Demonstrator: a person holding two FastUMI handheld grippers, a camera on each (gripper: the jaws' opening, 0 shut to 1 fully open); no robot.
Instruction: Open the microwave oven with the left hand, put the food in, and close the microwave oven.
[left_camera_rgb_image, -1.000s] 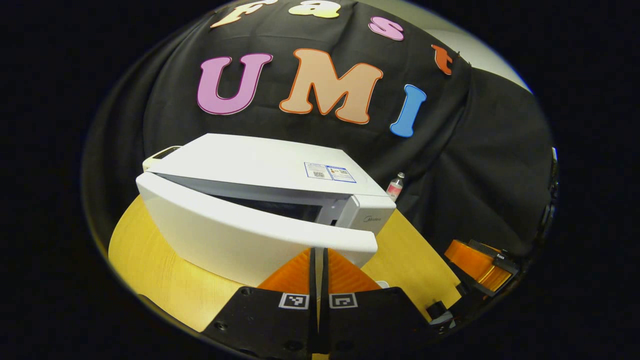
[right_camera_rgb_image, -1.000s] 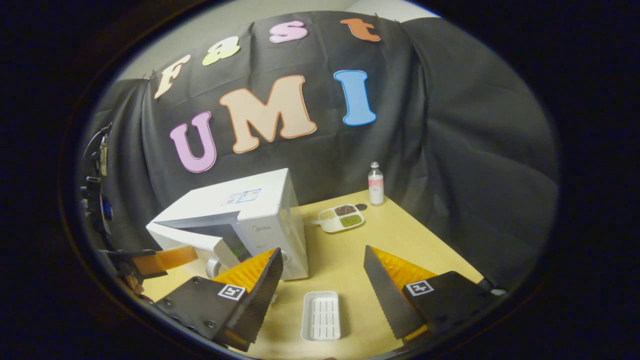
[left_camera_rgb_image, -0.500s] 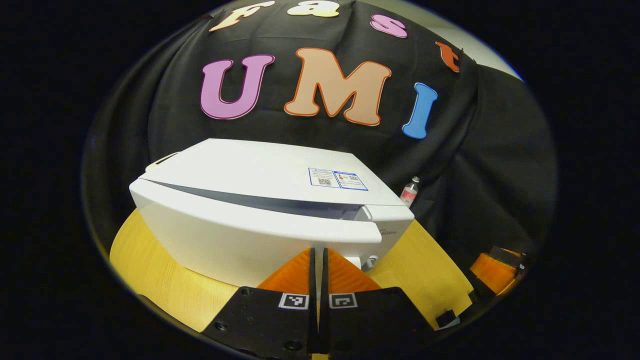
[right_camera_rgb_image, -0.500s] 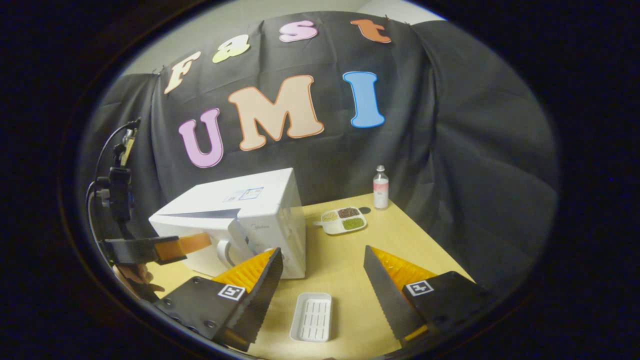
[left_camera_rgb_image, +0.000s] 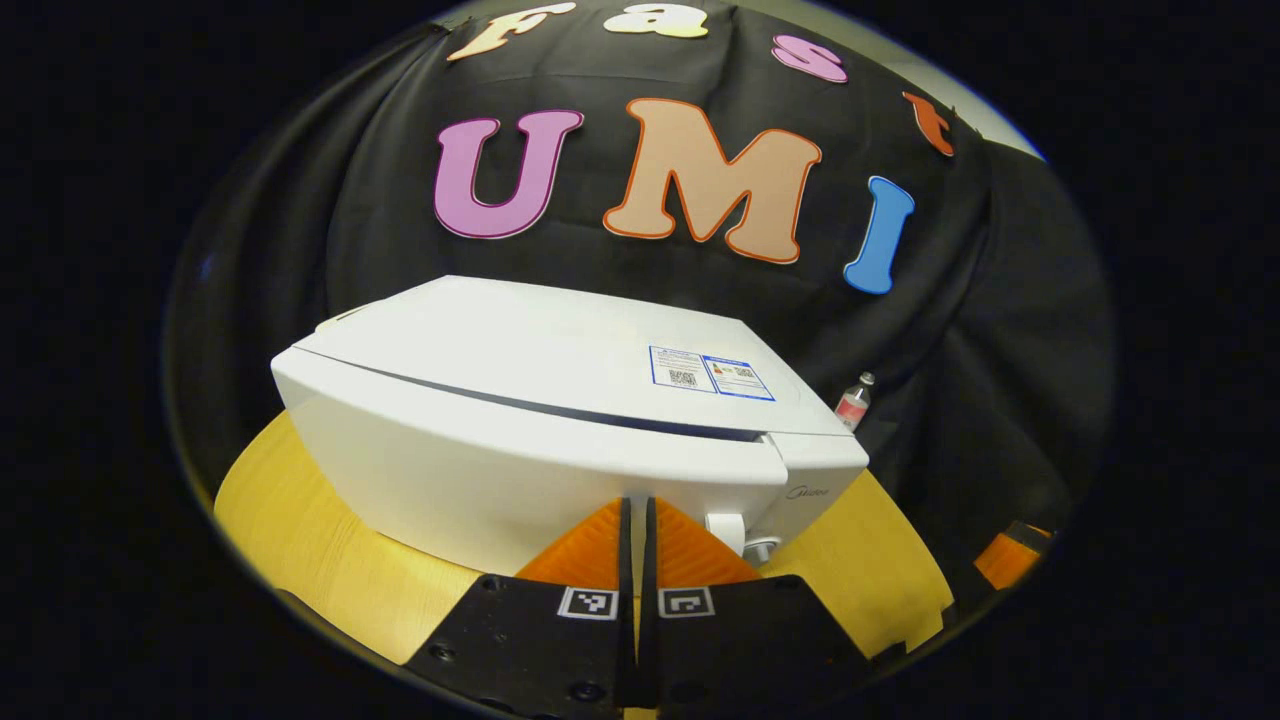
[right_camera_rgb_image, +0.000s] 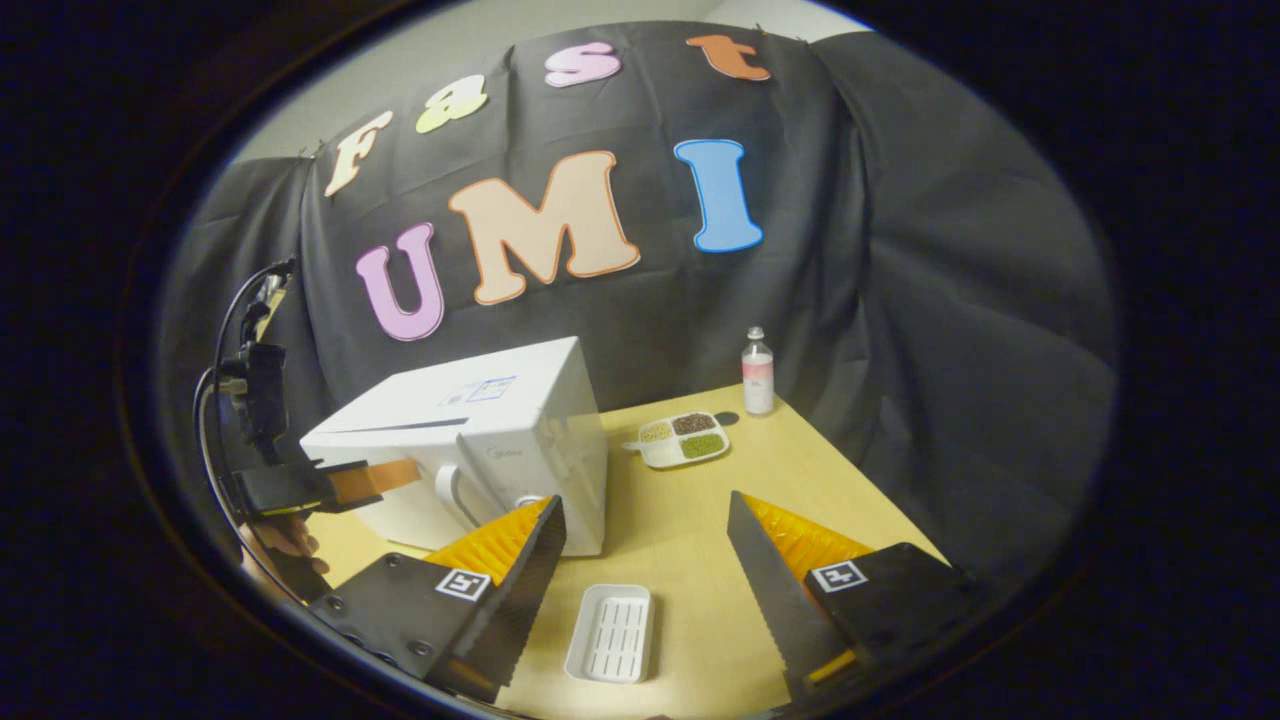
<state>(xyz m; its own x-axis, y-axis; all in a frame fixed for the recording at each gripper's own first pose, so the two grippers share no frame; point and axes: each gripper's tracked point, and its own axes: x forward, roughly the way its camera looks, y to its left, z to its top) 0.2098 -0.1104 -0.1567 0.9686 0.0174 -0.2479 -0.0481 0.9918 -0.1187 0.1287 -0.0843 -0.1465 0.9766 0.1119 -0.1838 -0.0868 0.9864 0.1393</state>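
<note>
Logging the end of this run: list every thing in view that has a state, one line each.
White boxy microwave oven: door shut, only a thin seam along it.
Left tool: shut, fingers together, tips against the door.
Right tool: open, holding nothing.
White ribbed plastic tray: empty, flat on the table.
White divided dish: three compartments filled.
Small clear bottle: upright, capped.

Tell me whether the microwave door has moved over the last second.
Yes. The microwave door has swung shut against the microwave body; the dark gap that was open earlier is now a thin seam.
</note>
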